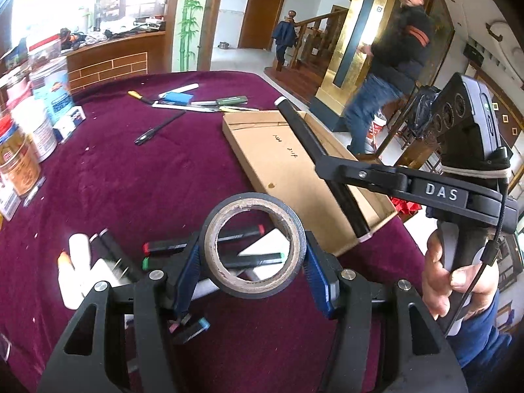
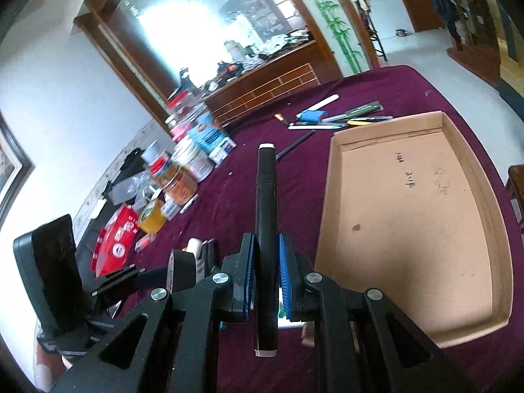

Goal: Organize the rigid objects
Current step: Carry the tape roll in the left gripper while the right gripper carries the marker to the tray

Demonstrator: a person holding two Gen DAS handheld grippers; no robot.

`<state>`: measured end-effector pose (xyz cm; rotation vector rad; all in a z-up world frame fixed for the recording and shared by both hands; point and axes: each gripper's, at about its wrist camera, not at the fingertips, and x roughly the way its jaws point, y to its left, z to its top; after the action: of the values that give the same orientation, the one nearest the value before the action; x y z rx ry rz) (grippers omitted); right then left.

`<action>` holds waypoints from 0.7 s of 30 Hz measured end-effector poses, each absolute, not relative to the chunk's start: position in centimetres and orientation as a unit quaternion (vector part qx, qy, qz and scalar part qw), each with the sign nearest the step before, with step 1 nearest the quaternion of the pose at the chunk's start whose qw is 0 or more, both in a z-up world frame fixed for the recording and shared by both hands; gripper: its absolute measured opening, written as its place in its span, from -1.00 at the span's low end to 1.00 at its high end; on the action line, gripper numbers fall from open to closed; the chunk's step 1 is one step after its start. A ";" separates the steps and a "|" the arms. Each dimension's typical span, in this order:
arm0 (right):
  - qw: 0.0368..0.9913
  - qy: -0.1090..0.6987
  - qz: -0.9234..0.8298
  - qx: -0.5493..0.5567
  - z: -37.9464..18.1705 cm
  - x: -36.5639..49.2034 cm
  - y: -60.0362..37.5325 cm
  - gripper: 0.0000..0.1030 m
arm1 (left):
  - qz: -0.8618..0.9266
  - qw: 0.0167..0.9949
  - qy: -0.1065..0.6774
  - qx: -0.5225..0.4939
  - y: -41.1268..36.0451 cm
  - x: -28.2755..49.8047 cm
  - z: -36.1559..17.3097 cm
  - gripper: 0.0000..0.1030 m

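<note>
Together we carry the tape roll (image 1: 253,245) in the left gripper (image 1: 252,262) and the black marker (image 2: 266,229) pinched in the right gripper (image 2: 266,271) toward the cardboard tray (image 2: 497,216); gripped off-centre, the marker may pivot and catch the tray's near edge.

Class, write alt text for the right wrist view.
The right gripper clamps a black marker above a purple tablecloth, beside an empty cardboard tray. Jars and tins crowd the table's left side, with pens farther back.

A home: wooden stairs (image 1: 308,32) far right, brown door (image 1: 262,13), painted bamboo (image 1: 188,16), big table with purple cloth (image 1: 147,170).
</note>
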<state>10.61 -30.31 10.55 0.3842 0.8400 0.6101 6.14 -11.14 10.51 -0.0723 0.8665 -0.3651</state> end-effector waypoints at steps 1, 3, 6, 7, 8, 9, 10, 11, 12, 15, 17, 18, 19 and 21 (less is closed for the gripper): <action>0.851 0.401 0.284 0.186 10.4 11.2 -30.5 -0.75 | -0.177 0.891 0.418 -0.033 -11.5 6.5 10.6 0.11; 0.851 0.404 0.277 0.190 10.1 12.0 -30.9 -0.75 | -0.178 0.889 0.420 -0.027 -12.3 7.4 10.5 0.11; 0.848 0.411 0.265 0.204 9.6 13.6 -31.6 -0.75 | -0.186 0.885 0.425 -0.024 -13.7 8.8 10.3 0.11; 0.847 0.413 0.262 0.208 9.5 14.1 -31.9 -0.75 | -0.187 0.884 0.427 -0.023 -14.2 9.2 10.2 0.11; 0.848 0.414 0.257 0.211 9.4 14.6 -32.2 -0.75 | -0.188 0.884 0.428 -0.022 -14.5 9.5 10.2 0.11; 0.848 0.414 0.252 0.214 9.2 15.0 -32.6 -0.75 | -0.193 0.882 0.429 -0.024 -15.1 10.1 10.1 0.11; 0.848 0.415 0.249 0.217 9.1 15.3 -32.9 -0.75 | -0.196 0.881 0.431 -0.024 -15.4 10.5 10.1 0.11; 0.847 0.416 0.246 0.222 8.9 15.8 -33.3 -0.76 | -0.197 0.879 0.433 -0.023 -15.9 10.9 9.9 0.11; 0.846 0.418 0.244 0.226 8.7 16.2 -33.6 -0.75 | -0.198 0.878 0.435 -0.024 -16.4 11.5 9.8 0.11; 0.842 0.425 0.237 0.234 8.0 17.2 -34.5 -0.75 | -0.207 0.873 0.441 -0.027 -17.6 12.7 9.3 0.11; 0.838 0.432 0.230 0.241 7.2 18.0 -35.1 -0.75 | -0.211 0.870 0.444 -0.029 -18.4 13.6 9.0 0.11; 0.836 0.435 0.228 0.244 6.8 18.4 -35.4 -0.76 | -0.215 0.868 0.447 -0.032 -18.9 14.1 8.6 0.11; 0.834 0.439 0.225 0.248 6.4 18.7 -35.7 -0.76 | -0.216 0.866 0.450 -0.032 -19.1 14.6 8.3 0.11; 0.829 0.450 0.215 0.254 5.4 19.5 -36.1 -0.76 | -0.214 0.863 0.457 -0.029 -19.9 15.4 7.6 0.11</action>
<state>19.53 -36.14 5.35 0.5396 0.9557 0.4566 15.42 -19.89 7.59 -0.0616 0.9590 -0.4494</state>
